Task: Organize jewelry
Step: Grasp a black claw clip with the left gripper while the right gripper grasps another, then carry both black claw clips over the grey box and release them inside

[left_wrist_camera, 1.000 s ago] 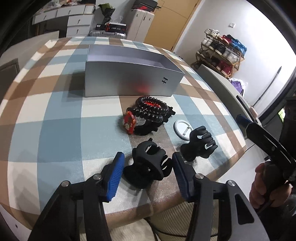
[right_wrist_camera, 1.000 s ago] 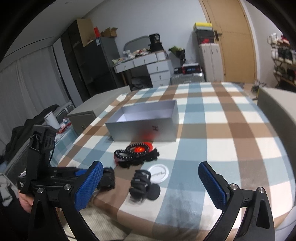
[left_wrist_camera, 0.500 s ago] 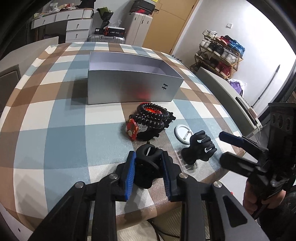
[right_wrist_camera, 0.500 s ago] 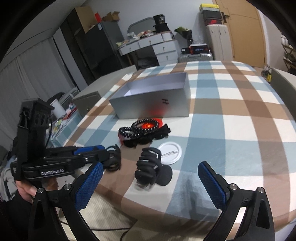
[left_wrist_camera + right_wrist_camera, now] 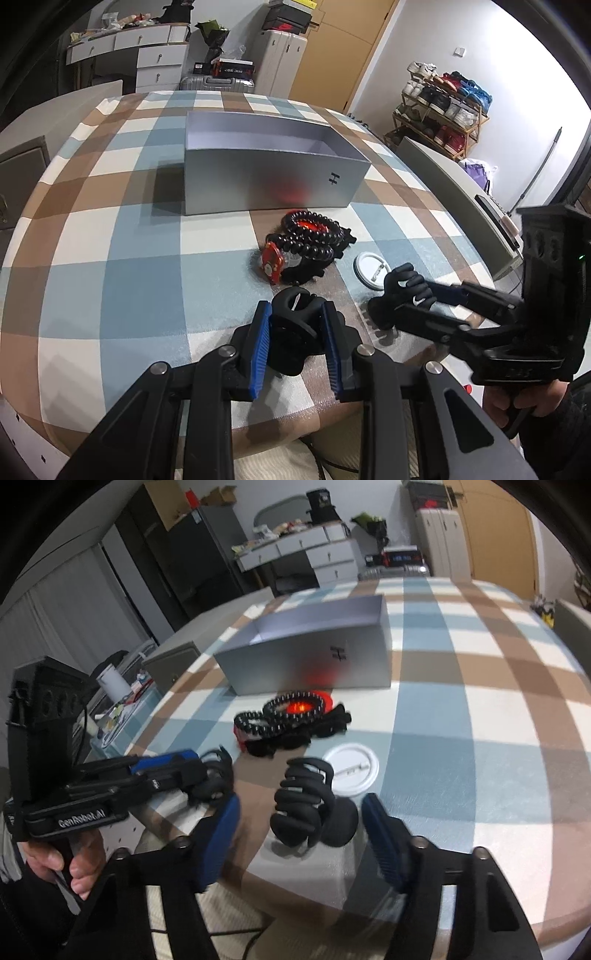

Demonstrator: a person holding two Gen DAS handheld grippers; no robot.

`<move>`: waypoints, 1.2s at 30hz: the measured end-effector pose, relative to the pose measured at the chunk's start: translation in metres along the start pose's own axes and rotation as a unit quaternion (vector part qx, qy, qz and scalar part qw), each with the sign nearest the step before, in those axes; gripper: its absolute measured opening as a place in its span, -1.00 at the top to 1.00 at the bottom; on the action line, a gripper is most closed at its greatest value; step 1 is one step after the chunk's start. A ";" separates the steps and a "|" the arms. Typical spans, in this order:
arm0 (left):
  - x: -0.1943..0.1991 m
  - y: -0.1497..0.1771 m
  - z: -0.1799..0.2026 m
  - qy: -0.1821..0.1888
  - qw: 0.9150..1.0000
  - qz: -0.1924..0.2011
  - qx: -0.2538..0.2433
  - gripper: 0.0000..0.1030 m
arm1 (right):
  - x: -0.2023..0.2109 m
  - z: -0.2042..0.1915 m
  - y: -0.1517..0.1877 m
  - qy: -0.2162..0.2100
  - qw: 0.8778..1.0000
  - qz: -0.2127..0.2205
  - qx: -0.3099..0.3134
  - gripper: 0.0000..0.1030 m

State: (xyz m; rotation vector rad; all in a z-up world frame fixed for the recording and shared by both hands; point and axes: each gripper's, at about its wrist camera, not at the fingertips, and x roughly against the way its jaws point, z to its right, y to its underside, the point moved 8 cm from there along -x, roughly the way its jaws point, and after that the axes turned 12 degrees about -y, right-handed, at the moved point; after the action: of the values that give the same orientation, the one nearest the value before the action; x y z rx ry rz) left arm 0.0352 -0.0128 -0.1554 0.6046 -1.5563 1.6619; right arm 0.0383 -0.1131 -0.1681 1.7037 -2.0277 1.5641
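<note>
Your left gripper [image 5: 295,343] is clamped on the near black hair claw [image 5: 293,314], blue pads [image 5: 258,347] pressed against both its sides, close to the table's front edge. Your right gripper [image 5: 301,834] hangs with its fingers spread wide on either side of the second black hair claw [image 5: 303,805], not touching it; that claw sits just in front of the white round badge [image 5: 351,771]. Before you lift the left claw, check that the pads bear on its solid body rather than on the teeth, since a springy claw will likely twist out of a shallow pinch. Raise it straight up, clear the pile of black beaded bracelets [image 5: 310,240] with the red piece, and carry it over the rim of the open silver box [image 5: 273,184] before you let go. For the right, I judge you should go slightly deeper so the pads meet the claw's middle, then squeeze evenly. Both tools come in low and nearly level with the checked tablecloth [image 5: 129,258], pointing towards the box, your hands [image 5: 70,867] gripping the handles below the table edge
</note>
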 end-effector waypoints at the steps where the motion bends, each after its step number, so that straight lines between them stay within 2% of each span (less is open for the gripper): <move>1: 0.000 -0.001 -0.001 -0.002 1.000 0.001 0.002 0.59 | -0.001 0.001 0.001 0.001 1.000 -0.003 -0.003 -0.04; 2: 0.000 -0.001 -0.002 -0.005 1.000 0.000 0.004 0.59 | -0.001 0.002 0.002 0.004 1.000 -0.004 -0.005 0.03; 3: -0.001 -0.001 -0.004 -0.013 1.000 -0.001 0.004 0.59 | 0.000 0.004 0.001 0.010 1.000 -0.003 -0.006 0.22; 5: -0.002 -0.001 -0.006 -0.020 1.000 -0.002 0.005 0.59 | 0.002 0.003 0.001 0.001 1.000 0.001 -0.007 0.42; 9: 0.001 -0.004 -0.010 -0.022 1.000 0.001 0.009 0.59 | 0.004 0.001 0.000 0.004 1.000 -0.001 -0.004 0.42; 17: 0.017 -0.015 -0.013 -0.028 0.999 0.024 0.014 0.59 | 0.028 -0.012 -0.020 -0.023 0.998 0.052 0.000 0.42; 23: 0.027 -0.031 -0.017 -0.030 0.998 0.046 0.019 0.59 | 0.026 -0.029 -0.036 -0.039 0.998 0.053 0.020 0.42; 29: 0.033 -0.051 -0.021 -0.033 0.997 0.067 0.025 0.59 | 0.023 -0.042 -0.062 -0.053 0.995 0.072 0.046 0.42; 36: 0.035 -0.080 -0.032 -0.033 0.994 0.094 0.042 0.59 | 0.021 -0.035 -0.098 -0.062 0.992 0.091 0.054 0.42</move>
State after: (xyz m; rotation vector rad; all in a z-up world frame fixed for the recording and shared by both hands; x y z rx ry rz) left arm 0.0823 0.0229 -0.0841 0.5757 -1.6392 1.8726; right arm 0.0869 -0.0902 -0.0764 1.7369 -2.2543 1.6914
